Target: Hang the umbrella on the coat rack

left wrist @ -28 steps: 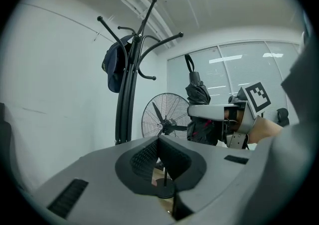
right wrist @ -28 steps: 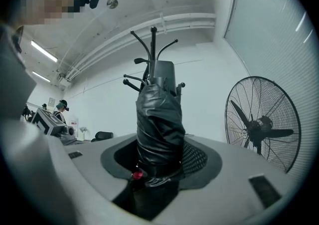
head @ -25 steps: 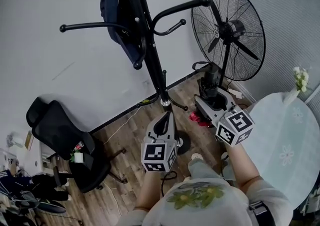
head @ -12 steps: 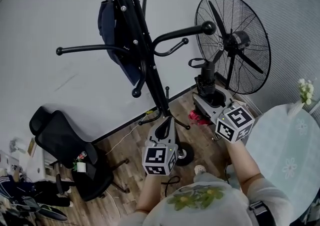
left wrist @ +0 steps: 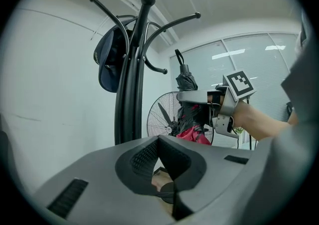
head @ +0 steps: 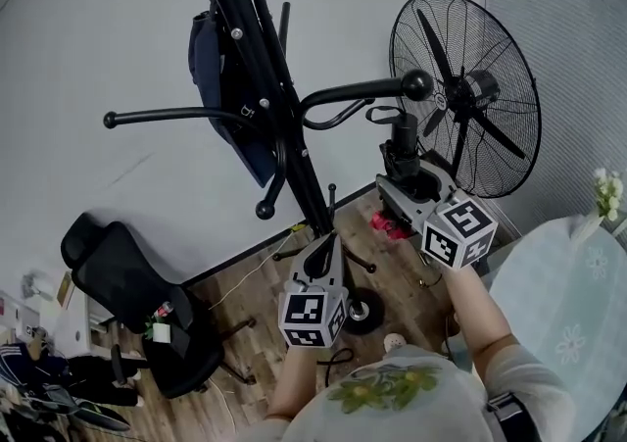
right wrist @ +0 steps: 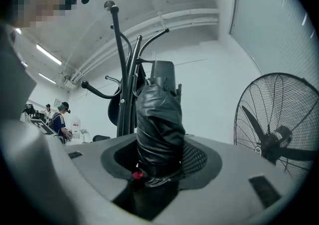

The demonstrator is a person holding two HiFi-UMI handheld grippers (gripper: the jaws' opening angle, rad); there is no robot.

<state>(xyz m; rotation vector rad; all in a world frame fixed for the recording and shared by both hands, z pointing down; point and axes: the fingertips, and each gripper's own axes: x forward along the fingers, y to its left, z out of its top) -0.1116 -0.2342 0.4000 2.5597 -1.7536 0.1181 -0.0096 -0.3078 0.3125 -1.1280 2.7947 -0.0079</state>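
**Head view.** The coat rack (head: pixel 294 151) is cut off at the top edge, and a dark bag (head: pixel 220 77) hangs on it. The right gripper (head: pixel 409 175) covers most of the umbrella (head: pixel 402 141). We see only the umbrella's black upper end, just below a ball-tipped rack arm (head: pixel 372 89). We cannot tell whether the two touch. The left gripper (head: pixel 331 236) sits low, near the rack's pole.

**Left gripper view.** This gripper's fingers (left wrist: pixel 144 156) meet at the tips with nothing between them, and floor shows through the hollow behind. Beyond them the umbrella (left wrist: pixel 187 82) stands upright in the right gripper, to the right of the pole and on no hook. Below it is a red patch (left wrist: pixel 194 134) that we cannot identify.

**Right gripper view.** The fingers (right wrist: pixel 197 161) are clamped on the umbrella's folded black canopy (right wrist: pixel 159 129). Its top overlaps the rack behind, so the outlines are hard to separate. The fan (right wrist: pixel 276 124) is cut off at the right.
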